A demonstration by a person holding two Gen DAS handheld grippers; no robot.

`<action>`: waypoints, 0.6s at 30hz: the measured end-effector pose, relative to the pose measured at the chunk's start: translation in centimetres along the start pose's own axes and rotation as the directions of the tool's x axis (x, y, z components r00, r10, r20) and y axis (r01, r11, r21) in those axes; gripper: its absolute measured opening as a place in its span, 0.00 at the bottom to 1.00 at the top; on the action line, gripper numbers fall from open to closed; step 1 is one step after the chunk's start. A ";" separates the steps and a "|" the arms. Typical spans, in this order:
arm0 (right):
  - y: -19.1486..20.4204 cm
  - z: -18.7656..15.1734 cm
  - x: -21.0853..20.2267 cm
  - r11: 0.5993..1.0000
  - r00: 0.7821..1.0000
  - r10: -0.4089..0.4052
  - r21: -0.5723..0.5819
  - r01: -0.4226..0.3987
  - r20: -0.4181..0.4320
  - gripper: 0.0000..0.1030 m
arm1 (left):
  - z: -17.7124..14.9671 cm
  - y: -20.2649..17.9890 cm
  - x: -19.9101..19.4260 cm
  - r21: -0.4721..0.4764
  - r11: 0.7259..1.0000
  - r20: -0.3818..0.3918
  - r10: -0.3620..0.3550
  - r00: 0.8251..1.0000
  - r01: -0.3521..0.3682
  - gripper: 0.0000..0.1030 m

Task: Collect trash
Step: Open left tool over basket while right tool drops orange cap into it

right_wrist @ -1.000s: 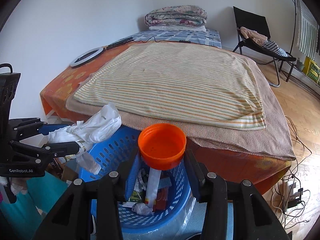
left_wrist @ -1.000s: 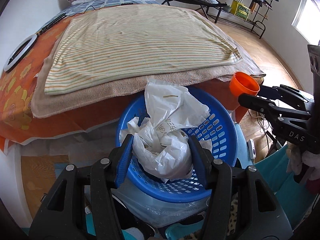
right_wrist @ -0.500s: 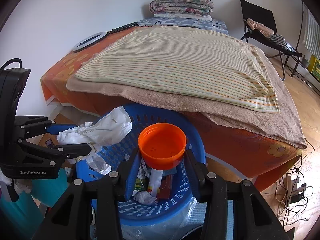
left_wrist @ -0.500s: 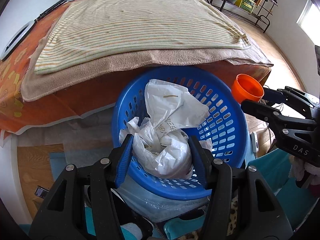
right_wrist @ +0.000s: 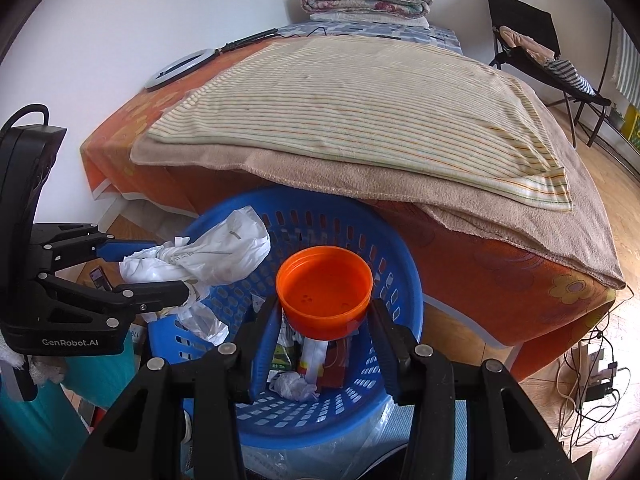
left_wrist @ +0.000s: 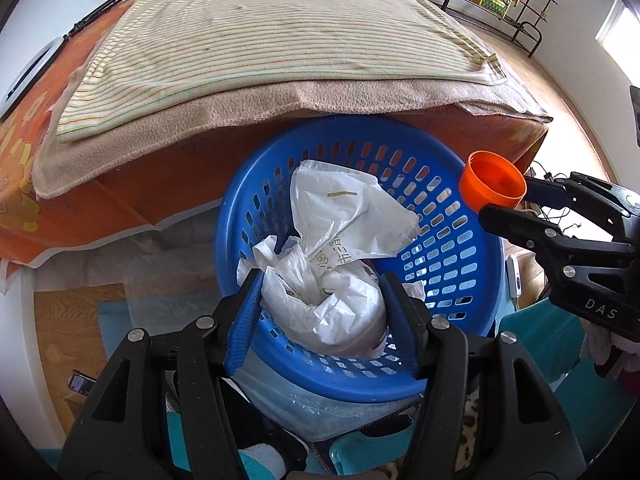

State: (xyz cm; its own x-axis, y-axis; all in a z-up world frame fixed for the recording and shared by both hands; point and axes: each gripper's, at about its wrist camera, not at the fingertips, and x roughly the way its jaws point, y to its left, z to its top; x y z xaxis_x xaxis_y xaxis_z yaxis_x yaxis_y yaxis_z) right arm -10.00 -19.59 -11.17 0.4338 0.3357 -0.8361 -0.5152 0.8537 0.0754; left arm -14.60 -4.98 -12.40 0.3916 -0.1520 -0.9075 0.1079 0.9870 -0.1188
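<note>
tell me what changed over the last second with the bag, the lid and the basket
Both grippers came forward and tipped down over the blue basket, so more of its inside shows. The left gripper stays shut on the white plastic bag, the right gripper on the orange lid. Nothing was let go; the trash in the basket and the bed look unchanged.

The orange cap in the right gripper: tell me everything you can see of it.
The orange cap is a round, shallow lid of smooth plastic, as it looks, with its hollow side facing the camera and a few small dots on its inner floor. The right gripper is shut on it, blue pads pressing its sides. It hangs above the blue basket, near the basket's rim in the left wrist view, touching nothing else.
</note>
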 end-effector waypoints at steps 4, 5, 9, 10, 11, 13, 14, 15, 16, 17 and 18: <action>0.0 -0.1 0.3 1.000 1.000 0.001 0.000 -0.001 -0.011 0.45 | -0.1 0.0 0.3 0.001 1.000 -0.014 0.006 1.000 -0.006 0.60; 0.0 -0.1 0.3 1.000 1.000 0.001 0.000 -0.001 -0.012 0.45 | -0.2 0.0 0.4 0.000 1.000 -0.016 0.006 1.000 -0.006 0.60; 0.1 -0.1 0.5 1.000 1.000 0.002 0.001 -0.002 -0.018 0.45 | -0.3 0.2 0.5 -0.006 1.000 -0.024 0.007 1.000 -0.007 0.60; 0.1 -0.1 0.5 1.000 1.000 0.001 0.001 -0.001 -0.020 0.46 | -0.3 0.3 0.6 -0.007 1.000 -0.024 0.007 1.000 -0.007 0.60; 0.1 -0.1 0.6 1.000 1.000 0.000 0.001 0.000 -0.021 0.49 | -0.3 0.3 0.6 -0.007 1.000 -0.025 0.008 1.000 -0.008 0.60; 0.0 -0.2 0.6 1.000 1.000 -0.002 0.003 0.002 -0.021 0.56 | -0.3 0.3 0.6 -0.008 1.000 -0.026 0.009 1.000 -0.009 0.60; 0.0 -0.2 0.6 1.000 1.000 -0.002 0.004 0.002 -0.021 0.58 | -0.3 0.3 0.6 -0.008 1.000 -0.027 0.010 1.000 -0.010 0.60; 0.0 -0.2 0.6 1.000 1.000 -0.002 0.005 0.002 -0.022 0.59 | -0.3 0.3 0.7 -0.008 1.000 -0.028 0.011 1.000 -0.011 0.60; 0.0 -0.2 0.7 1.000 1.000 -0.002 0.006 0.002 -0.024 0.59 | -0.3 0.3 0.7 -0.008 1.000 -0.029 0.012 1.000 -0.012 0.60; 0.0 -0.1 0.7 1.000 1.000 -0.003 0.006 0.003 -0.025 0.59 | -0.2 0.3 0.7 -0.008 1.000 -0.031 0.012 0.999 -0.012 0.60; 0.0 -0.1 0.7 1.000 1.000 -0.004 0.007 0.005 -0.028 0.61 | -0.2 0.4 0.8 -0.008 1.000 -0.033 0.013 0.999 -0.013 0.61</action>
State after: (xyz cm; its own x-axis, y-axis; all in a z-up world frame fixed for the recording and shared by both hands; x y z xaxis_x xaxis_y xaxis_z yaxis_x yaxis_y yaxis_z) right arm -9.76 -19.44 -11.87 0.4153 0.3206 -0.8513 -0.5076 0.8582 0.0756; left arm -14.48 -4.73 -13.22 0.3628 -0.1375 -0.9216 0.0953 0.9893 -0.1101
